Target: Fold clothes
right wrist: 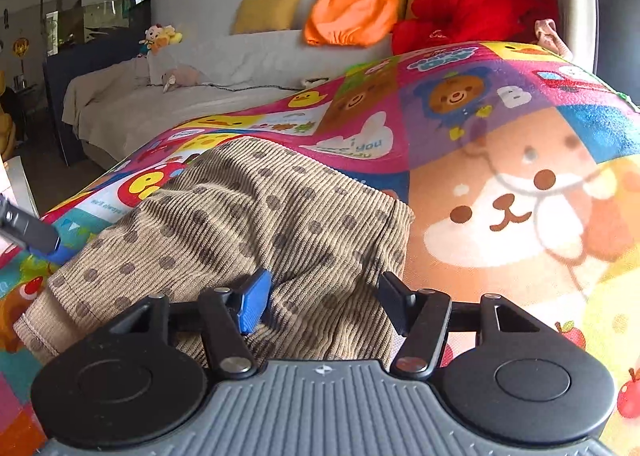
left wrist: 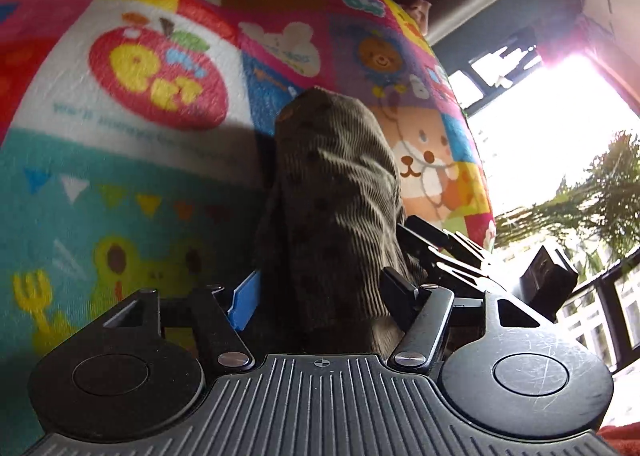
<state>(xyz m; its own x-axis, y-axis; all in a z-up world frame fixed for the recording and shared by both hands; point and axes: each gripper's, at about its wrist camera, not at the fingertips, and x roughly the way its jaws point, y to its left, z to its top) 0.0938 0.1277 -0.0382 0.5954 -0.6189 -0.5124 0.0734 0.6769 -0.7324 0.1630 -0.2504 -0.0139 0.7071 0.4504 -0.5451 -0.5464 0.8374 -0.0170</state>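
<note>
Corduroy, tan with dark dots, is filling the lower middle of both wrist views: this is the garment [right wrist: 248, 224], and it is lying on a bright cartoon-print blanket [right wrist: 500, 192] that is serving as the folding surface.

Nearest in the right wrist view, the right gripper [right wrist: 320, 302] is sitting low at the near edge of the garment. Its blue pad and black finger are standing well apart with the cloth lying loosely between them, so the jaws are spread, not pinching; it looks placed to take or to have just let go of that hem. At the left edge of this frame, partly cut off, the left gripper [right wrist: 36, 238] is showing as a dark finger with a blue tip at the garment's far-left side.

In the left wrist view, the left gripper [left wrist: 324, 292] is looking along a bunched ridge of the garment [left wrist: 332, 196], which is rising between its fingers. The cloth is hiding the gap, so I cannot tell whether it is clenched or released. At lower right, dark parts of the right gripper [left wrist: 452, 256] are sitting against the same cloth, suggesting both ends are being worked together for a fold.

Farther off, a sofa [right wrist: 180, 96] with an orange cushion [right wrist: 352, 12] and a red cushion [right wrist: 468, 16] is standing behind the blanket.
</note>
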